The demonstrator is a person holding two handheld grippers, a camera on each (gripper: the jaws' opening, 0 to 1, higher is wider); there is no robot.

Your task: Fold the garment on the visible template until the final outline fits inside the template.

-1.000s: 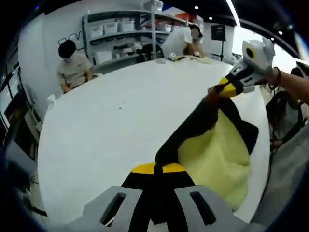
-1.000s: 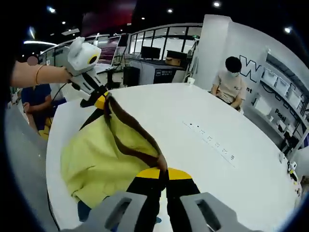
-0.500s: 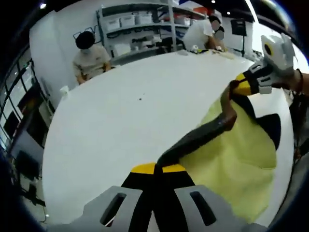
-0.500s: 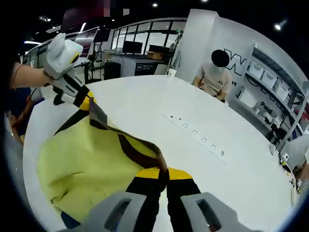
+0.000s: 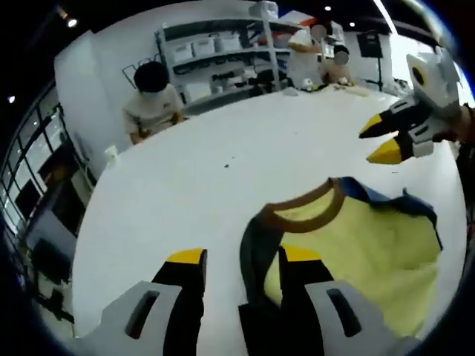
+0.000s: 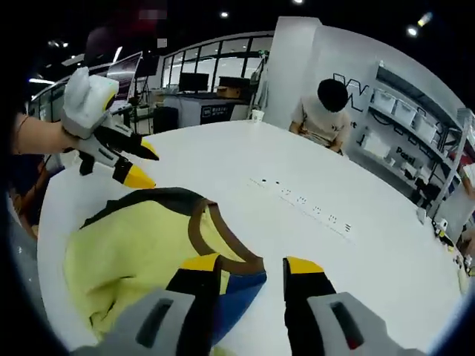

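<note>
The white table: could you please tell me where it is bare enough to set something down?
The white table lies bare from the yellow garment's brown collar to the far edge with the seated people. It is crowded at the yellow garment, between the open left gripper and right gripper.

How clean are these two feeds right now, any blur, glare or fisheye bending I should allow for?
Left gripper view: the garment is soft at the lower right, and window glare washes out behind the right gripper. Right gripper view: sharper, evenly lit, but the table edge bows strongly.
</note>
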